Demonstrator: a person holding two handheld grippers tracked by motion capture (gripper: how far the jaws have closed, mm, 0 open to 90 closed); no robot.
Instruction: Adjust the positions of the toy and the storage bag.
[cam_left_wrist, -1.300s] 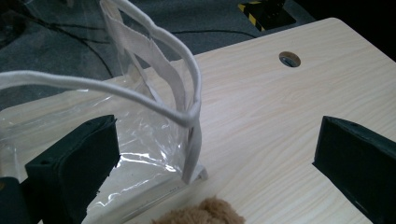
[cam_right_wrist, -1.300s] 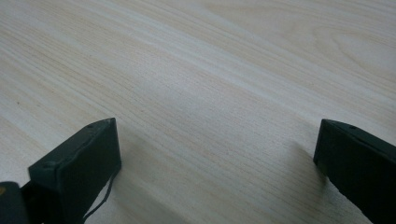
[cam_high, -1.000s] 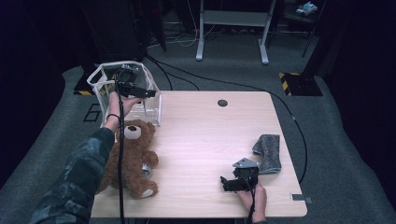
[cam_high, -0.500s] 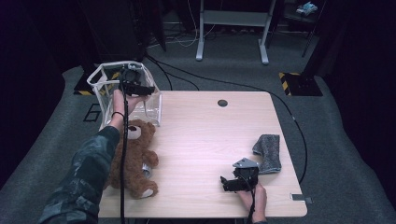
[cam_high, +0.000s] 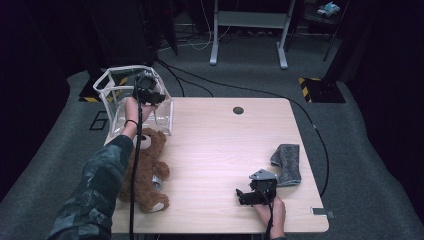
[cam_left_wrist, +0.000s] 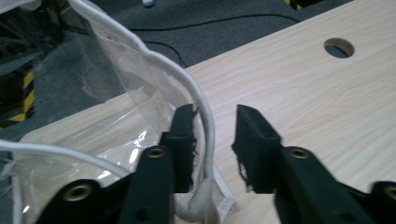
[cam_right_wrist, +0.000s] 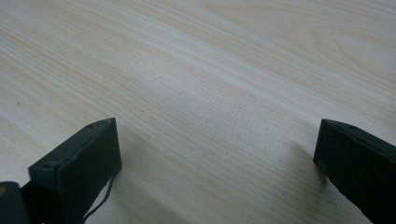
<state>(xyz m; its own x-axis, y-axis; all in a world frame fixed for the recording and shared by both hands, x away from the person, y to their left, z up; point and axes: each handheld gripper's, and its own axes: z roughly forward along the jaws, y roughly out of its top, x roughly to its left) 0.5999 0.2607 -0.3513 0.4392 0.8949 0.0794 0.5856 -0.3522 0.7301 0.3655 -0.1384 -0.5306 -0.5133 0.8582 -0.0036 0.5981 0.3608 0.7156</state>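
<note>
1. The left tongs (cam_high: 148, 95) are seen at the upper left of the high view, over the clear bag (cam_high: 120, 97) that stands on the far left corner of the bench (cam_high: 220, 145). Against the earlier high views, they have been carried a little further over the bag's mouth, and their jaws have just been closing.
2. In the left gripper view the bag's white rim (cam_left_wrist: 187, 88) is caught between the two jaws: it lies against the left one, while a gap is left to the right one. The rim is therefore bracketed but not yet pinched, so the left tongs (cam_left_wrist: 215, 116) are judged to be unclenched.
3. This is read as the start of a grasp on the rim, probably so that the bag can be held open or steadied.
4. The right tongs (cam_high: 244, 196) rest at the lower right of the high view, unchanged from the earlier frames. In the right gripper view their jaws stand wide apart over bare wood, grasping nothing.
5. The teddy bear (cam_high: 145, 170) lies at the lower left, just beside the bag, and is partly covered by the person's left sleeve (cam_high: 95, 195). A grey cloth (cam_high: 287, 162) lies near the right tongs.
6. Whether anything is inside the bag cannot be made out through the glare on the plastic. The bag's base is cut off in the left gripper view. A pale thing under the bear is too small to be identified.
</note>
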